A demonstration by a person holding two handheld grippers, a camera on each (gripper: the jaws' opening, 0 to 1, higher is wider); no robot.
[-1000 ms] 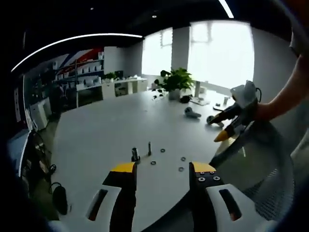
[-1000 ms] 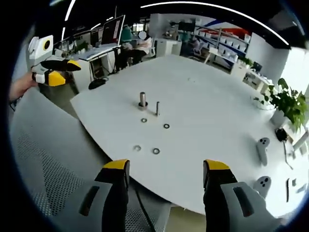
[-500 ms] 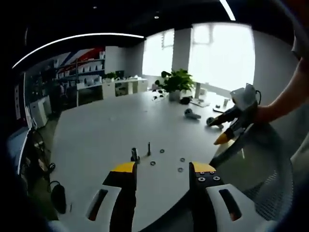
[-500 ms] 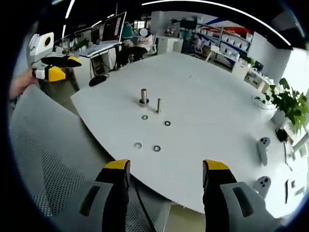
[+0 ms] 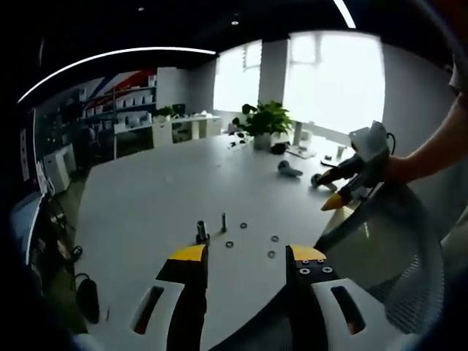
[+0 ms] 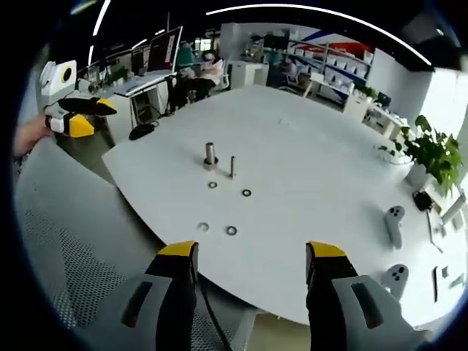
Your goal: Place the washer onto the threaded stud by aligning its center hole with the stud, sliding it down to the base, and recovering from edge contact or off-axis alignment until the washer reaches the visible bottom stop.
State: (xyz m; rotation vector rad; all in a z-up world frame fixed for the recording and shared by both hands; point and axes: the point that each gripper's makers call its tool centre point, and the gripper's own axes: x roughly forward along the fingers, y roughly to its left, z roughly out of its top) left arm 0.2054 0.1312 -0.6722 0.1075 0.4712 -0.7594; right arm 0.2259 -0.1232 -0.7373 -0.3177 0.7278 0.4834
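With both tongs spread and empty short of the tabletop (image 6: 307,146), four washers lie flat near the thin threaded stud (image 6: 232,166); nearest washer (image 6: 231,230) looks light, stiff, slippery. Likely wants an edge pinch across the rim, which sits low on the tabletop.

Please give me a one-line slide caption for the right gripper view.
Open right tongs face the white table, where four washers lie near a thin threaded stud.

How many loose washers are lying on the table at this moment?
4, all flat on the white table: one below the thick stud, one below the thin stud, and two nearer the edge. None looks hidden.
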